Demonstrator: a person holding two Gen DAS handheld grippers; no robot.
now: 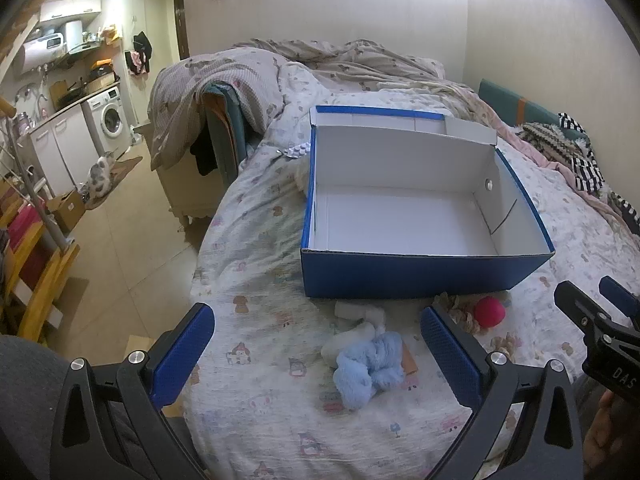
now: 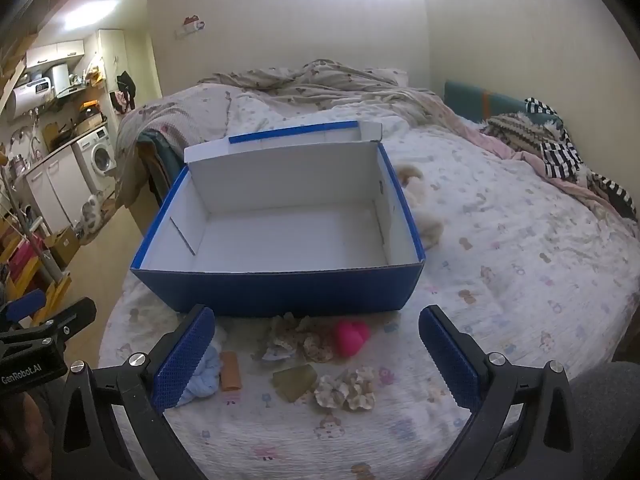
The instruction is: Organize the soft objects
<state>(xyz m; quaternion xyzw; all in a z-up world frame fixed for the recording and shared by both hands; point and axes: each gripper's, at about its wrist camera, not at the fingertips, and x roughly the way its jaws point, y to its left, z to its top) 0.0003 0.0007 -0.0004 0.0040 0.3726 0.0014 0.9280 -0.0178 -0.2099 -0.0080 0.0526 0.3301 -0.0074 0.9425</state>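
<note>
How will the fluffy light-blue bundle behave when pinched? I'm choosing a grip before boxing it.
The light-blue bundle looks plush and crumpled, so it will probably squash and droop. It seems light and unlikely to roll. The open left gripper should probably pinch its thick middle.

The left gripper was wide open, its blue fingers far apart and holding nothing. The right gripper was wide open too, side by side with the left one.

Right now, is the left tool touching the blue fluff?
Apart. The left wrist view shows the open left tool with bedsheet visible between each finger and the blue fluff.
</note>
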